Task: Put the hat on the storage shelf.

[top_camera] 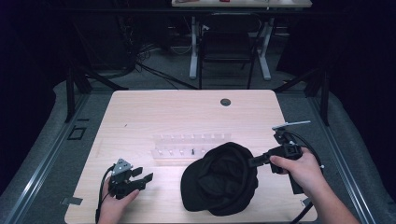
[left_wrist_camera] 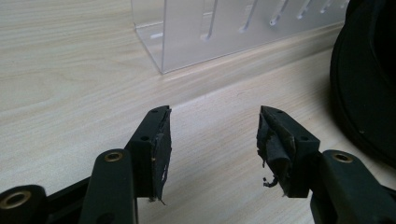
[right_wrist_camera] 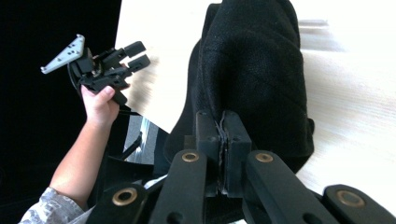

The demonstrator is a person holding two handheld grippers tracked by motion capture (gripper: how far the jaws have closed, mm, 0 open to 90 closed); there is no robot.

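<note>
Both hand-held grippers are all black: the left hand-held gripper carries a grey three-cornered plate on top with small dots on it, plus a black cable looping off at lower left of the high view. The right hand-held gripper trails a thicker black cable. Jaw arms have brass-ringed screw holes, and the pads look frayed. A grey patterned sleeve shows at lower left of the right gripper view.

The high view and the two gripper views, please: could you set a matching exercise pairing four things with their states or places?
Things:
1. left claw
2. right claw
3. clear rack
4. round hole

States or places:
A. far part of the table
B. open, holding nothing
C. shut on the black cap's edge
D. just beyond the cap

Pairs: 1-B, 2-C, 3-D, 4-A
</note>
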